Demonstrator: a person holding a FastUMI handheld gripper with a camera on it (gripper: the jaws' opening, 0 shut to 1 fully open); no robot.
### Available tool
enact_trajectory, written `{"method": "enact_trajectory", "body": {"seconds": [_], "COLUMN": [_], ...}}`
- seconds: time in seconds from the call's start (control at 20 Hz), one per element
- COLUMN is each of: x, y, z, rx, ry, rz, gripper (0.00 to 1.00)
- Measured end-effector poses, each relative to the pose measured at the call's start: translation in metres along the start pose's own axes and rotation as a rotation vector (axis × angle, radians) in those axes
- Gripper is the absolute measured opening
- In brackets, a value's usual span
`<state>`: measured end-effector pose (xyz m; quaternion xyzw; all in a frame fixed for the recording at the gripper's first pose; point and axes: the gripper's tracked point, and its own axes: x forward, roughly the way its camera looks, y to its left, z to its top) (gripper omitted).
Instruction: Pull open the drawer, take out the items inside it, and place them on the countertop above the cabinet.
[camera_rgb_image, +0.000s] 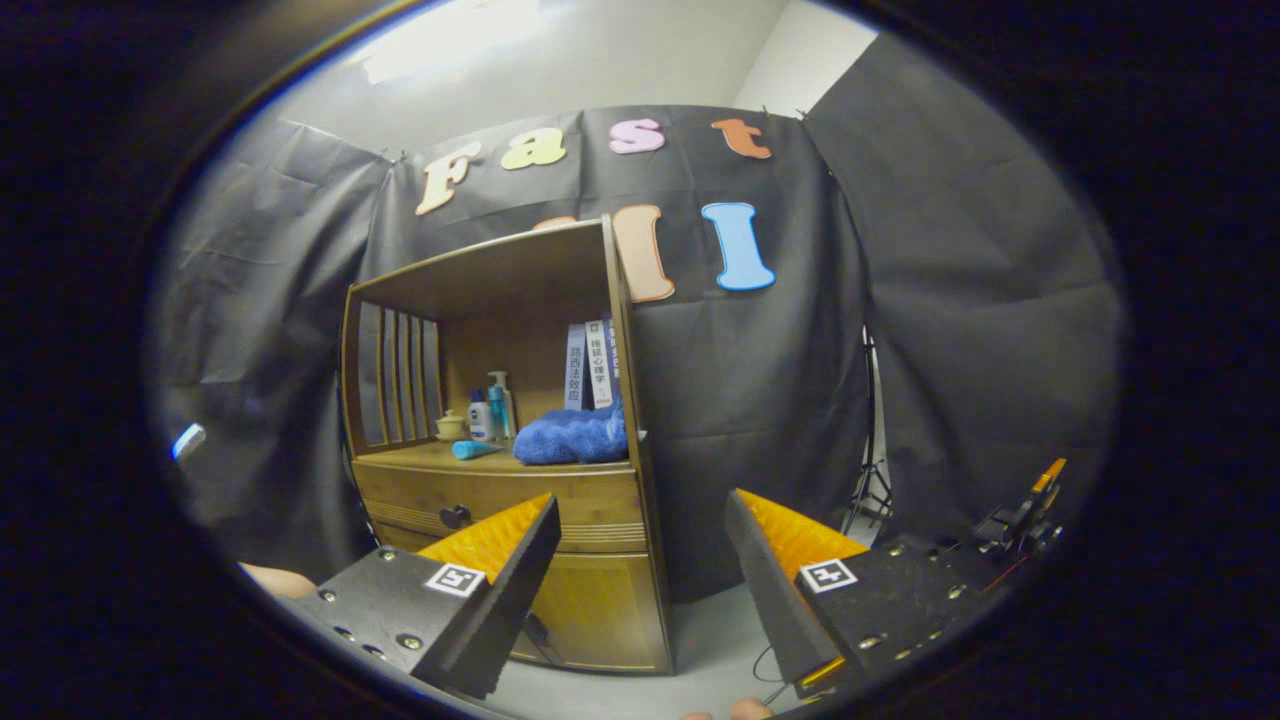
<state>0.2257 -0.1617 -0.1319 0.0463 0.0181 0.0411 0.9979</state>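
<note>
Gripper (640, 545) gapes wide, empty, before shut drawer (500, 505); book spines (590, 365) illegible.

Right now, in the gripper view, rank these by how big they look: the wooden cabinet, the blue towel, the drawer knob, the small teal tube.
1. wooden cabinet
2. blue towel
3. teal tube
4. drawer knob

Tube and knob look close; that order is unsure. The gripper is open, short of the cabinet.

The left orange ribbed finger (492, 540) covered part of the wooden cabinet's (600, 600) shut drawer front (590, 510), right of its dark knob (455, 517). Small bottles (490, 408) behind the blue towel (572, 438) were too tiny to identify.
</note>
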Motion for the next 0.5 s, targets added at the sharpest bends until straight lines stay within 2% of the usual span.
{"method": "enact_trajectory", "body": {"seconds": [0.5], "x": [-0.0005], "y": [-0.0049], "z": [0.0091], "rx": [0.016], "ry": [-0.046], "rz": [-0.016], "gripper": [0.98]}}
